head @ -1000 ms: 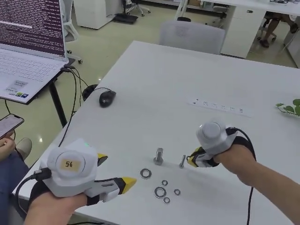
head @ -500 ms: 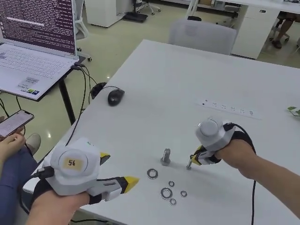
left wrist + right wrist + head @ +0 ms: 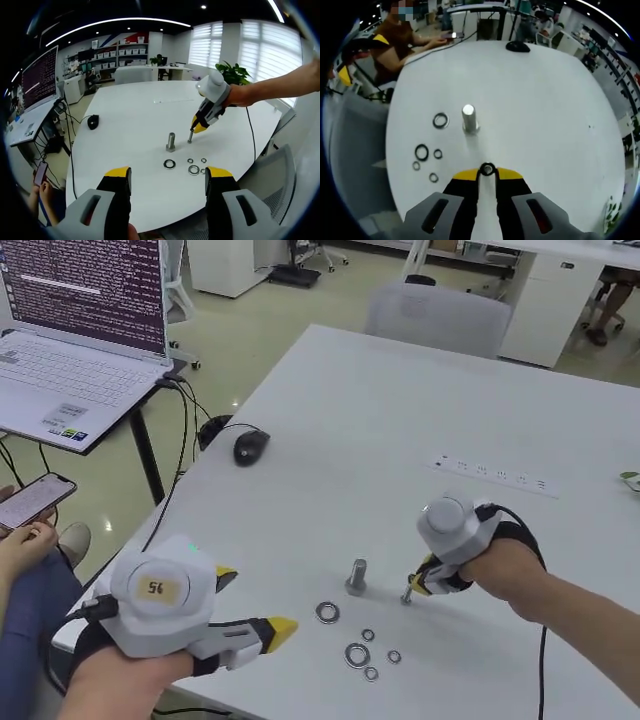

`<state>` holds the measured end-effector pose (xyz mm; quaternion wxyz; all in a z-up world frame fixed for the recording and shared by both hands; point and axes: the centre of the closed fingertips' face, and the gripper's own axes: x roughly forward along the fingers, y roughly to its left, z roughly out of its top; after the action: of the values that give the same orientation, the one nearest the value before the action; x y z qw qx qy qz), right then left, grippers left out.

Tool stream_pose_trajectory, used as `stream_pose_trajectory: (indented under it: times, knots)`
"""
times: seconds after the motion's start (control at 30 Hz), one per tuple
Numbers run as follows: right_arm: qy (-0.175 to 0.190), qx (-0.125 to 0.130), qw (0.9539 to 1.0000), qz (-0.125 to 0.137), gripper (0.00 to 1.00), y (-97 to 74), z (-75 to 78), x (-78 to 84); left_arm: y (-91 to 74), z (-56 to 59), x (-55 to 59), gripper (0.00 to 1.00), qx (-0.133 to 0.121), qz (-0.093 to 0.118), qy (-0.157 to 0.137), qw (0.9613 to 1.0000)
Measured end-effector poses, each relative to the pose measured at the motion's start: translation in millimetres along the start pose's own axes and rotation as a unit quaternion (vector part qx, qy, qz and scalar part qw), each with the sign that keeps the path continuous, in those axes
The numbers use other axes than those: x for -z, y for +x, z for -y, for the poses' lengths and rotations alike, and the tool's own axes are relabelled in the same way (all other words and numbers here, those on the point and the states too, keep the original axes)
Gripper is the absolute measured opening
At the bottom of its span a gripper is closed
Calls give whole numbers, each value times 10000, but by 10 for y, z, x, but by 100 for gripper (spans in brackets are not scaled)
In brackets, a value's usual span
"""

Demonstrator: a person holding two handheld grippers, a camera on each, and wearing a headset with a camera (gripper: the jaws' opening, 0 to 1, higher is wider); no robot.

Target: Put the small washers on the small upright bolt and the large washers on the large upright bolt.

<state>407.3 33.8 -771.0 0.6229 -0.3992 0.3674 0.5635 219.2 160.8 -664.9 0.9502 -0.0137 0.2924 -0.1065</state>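
While the left yellow-tipped tongs [image 3: 169, 176] gape wide and empty above the white desk [image 3: 400, 420], the right tongs [image 3: 487, 173] pinch the small steel bolt [image 3: 406, 594], its shaft standing upright.

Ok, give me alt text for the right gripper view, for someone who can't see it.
The right tongs grip the small bolt on a white table. Beyond stands the large bolt, with five loose washers lying beside it.
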Motion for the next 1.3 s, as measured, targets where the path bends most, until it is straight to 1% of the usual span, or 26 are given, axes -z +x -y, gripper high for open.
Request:
stream_pose_trajectory:
  times: [0.23, 0.47, 0.5, 0.57, 0.6, 0.67, 0.73, 0.8, 0.9, 1.1, 1.17, 1.3]
  knots:
    - [5, -54, 9999, -91, 13, 74, -20, 37, -6, -11, 18, 59, -6, -14, -7, 10000]
    - [140, -111, 9997, -193, 13, 242, -37, 144, -14, -26, 25, 59, -21, -28, -1, 10000]
    - [164, -106, 9996, -215, 13, 257, -39, 161, -18, -26, 19, 59, -23, -25, 2, 10000]
    - [143, -79, 9996, -220, 7, 288, -37, 187, -20, -33, 18, 59, -25, -28, 8, 10000]
    - [180, -63, 9996, -188, 7, 306, -29, 191, -19, -35, 18, 59, -26, -34, 16, 10000]
    - [303, -47, 9993, -225, 8, 338, -19, 221, -18, -36, 14, 59, -19, -45, 35, 10000]
    - [352, -13, 9991, -225, 8, 352, -12, 236, -16, -35, 12, 59, -10, -51, 50, 10000]
    - [445, -71, 9987, -220, 9, 361, -42, 242, -15, -40, 10, 59, -9, -62, 74, 10000]
    - [424, -117, 9988, -232, 9, 373, -92, 267, -15, -41, 2, 59, -5, -52, 72, 10000]
    - [536, -143, 9984, -128, 11, 374, -133, 314, -4, -6, 25, 59, 31, -71, 91, 9999]
    - [594, -158, 9980, -142, 12, 370, -160, 347, -2, 9, 30, 59, 47, -84, 107, 9999]
    - [829, -149, 9964, -28, 14, 344, -172, 388, 1, 12, 21, 59, 51, -65, 102, 9999]
